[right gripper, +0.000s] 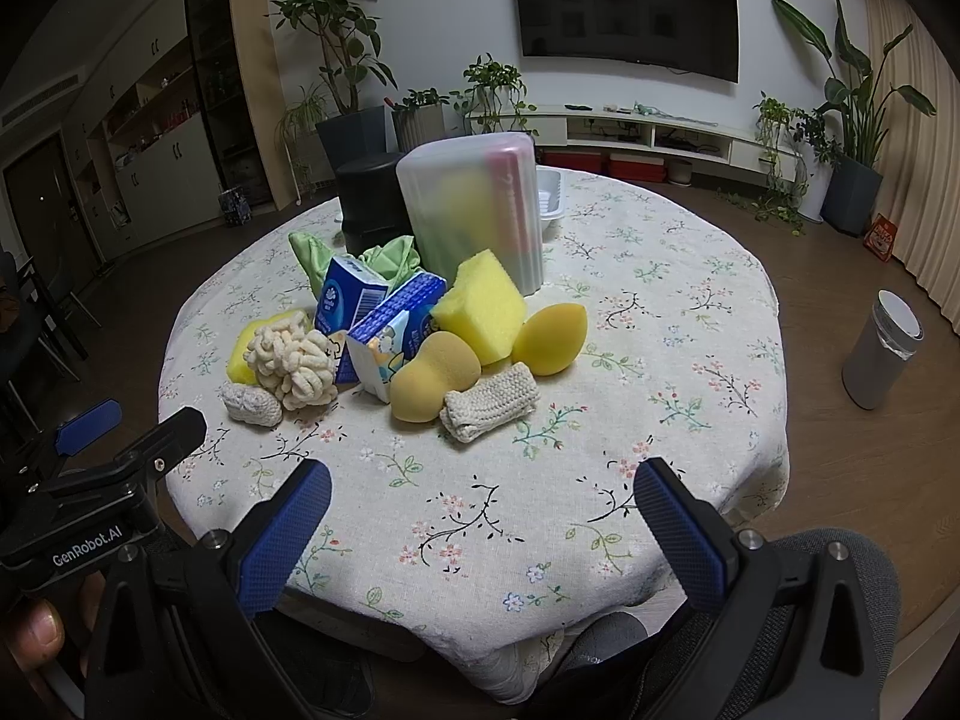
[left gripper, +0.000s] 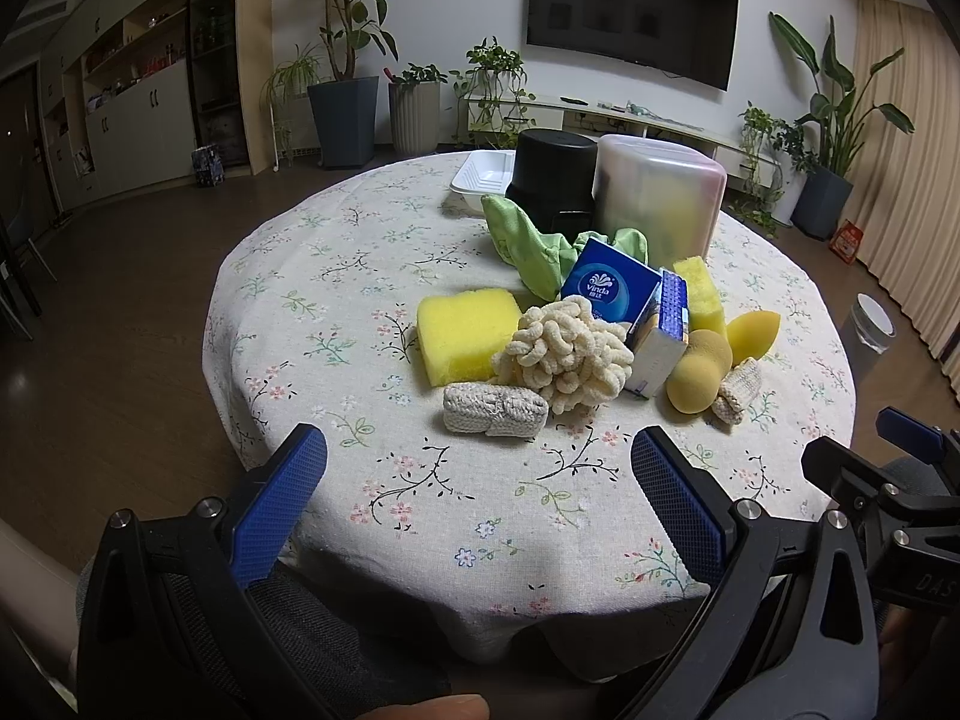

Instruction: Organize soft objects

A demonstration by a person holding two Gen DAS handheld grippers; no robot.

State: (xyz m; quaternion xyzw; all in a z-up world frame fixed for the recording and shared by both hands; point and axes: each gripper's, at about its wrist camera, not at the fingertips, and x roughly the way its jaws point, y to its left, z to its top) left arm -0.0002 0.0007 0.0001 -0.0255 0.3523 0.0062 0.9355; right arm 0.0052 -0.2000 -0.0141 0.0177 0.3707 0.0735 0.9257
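2 hand-held grippers (left (left gripper: 479,456), right (right gripper: 483,489)) agape before heaped sponges (left gripper: 467,336).

A dark TV (left gripper: 633,15) hangs on the white wall at 12 o'clock, above a low console (right gripper: 654,132). Potted plants (left gripper: 345,48) line the wall; cabinets (left gripper: 132,90) at 10 o'clock, curtain (left gripper: 906,138) at 2, brown wood floor (left gripper: 120,312).

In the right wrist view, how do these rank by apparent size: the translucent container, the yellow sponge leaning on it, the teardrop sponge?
Largest to smallest:
1. Translucent container
2. Yellow sponge
3. Teardrop sponge
The container stands farther back yet looks biggest, so the ranking is safe.
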